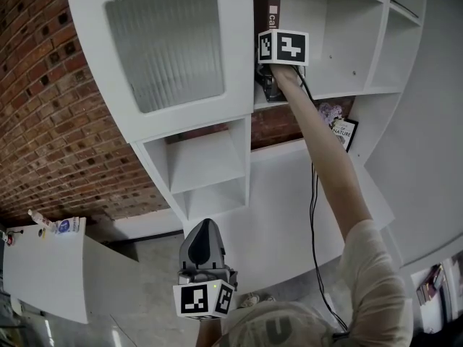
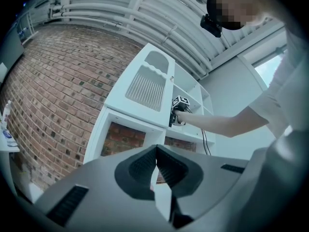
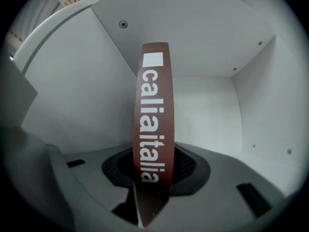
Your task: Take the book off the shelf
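Note:
A brown book with white spine lettering stands upright in a white shelf compartment. My right gripper is shut on the spine's lower end, with a pad pressed against each side. In the head view the same book shows above the right gripper, which reaches into the upper compartment at arm's length. My left gripper hangs low in front of the shelf unit, far from the book. It is shut, with nothing between its jaws.
The white shelf unit has a ribbed-glass door left of the book's compartment. Below right, another book leans in a cubby. A brick wall is behind. A white table with small bottles stands at left. A cable trails from the right gripper.

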Demonstrator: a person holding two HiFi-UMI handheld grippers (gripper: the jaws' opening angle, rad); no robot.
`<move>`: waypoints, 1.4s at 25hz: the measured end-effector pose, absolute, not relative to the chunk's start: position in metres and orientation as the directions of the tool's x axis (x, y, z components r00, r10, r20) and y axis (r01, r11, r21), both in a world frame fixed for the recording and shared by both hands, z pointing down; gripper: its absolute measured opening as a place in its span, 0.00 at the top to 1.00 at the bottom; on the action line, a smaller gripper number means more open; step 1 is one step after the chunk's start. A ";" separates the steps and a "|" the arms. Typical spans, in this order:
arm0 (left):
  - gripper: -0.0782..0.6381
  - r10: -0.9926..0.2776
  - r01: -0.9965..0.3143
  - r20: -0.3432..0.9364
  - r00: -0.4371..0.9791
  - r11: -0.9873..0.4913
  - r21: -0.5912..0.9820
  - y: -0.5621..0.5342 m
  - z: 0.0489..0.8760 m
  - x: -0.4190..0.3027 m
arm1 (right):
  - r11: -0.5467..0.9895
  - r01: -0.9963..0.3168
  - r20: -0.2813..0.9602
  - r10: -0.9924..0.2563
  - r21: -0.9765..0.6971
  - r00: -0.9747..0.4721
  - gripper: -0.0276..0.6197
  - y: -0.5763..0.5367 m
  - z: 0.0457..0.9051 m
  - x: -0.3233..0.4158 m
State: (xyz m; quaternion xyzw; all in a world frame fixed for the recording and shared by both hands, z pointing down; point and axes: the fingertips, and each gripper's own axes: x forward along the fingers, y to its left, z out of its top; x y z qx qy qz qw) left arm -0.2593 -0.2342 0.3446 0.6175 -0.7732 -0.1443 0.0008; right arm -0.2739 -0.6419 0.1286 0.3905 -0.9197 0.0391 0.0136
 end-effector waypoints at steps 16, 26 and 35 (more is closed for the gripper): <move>0.87 -0.974 -0.981 -0.205 -0.093 0.054 0.189 -0.263 0.327 -0.222 | 0.766 -0.641 -0.130 -0.641 -0.045 -0.756 0.73 -0.540 0.118 -0.174; 0.87 -0.967 -0.989 -0.252 -0.024 -0.015 0.150 -0.275 0.315 -0.194 | 0.762 -0.642 -0.283 -0.600 0.081 -0.748 0.73 -0.427 0.169 -0.090; 0.87 -0.969 -0.989 -0.247 0.019 -0.055 0.139 -0.291 0.316 -0.179 | 0.711 -0.698 -0.299 -0.650 0.088 -0.699 0.73 -0.351 0.249 -0.061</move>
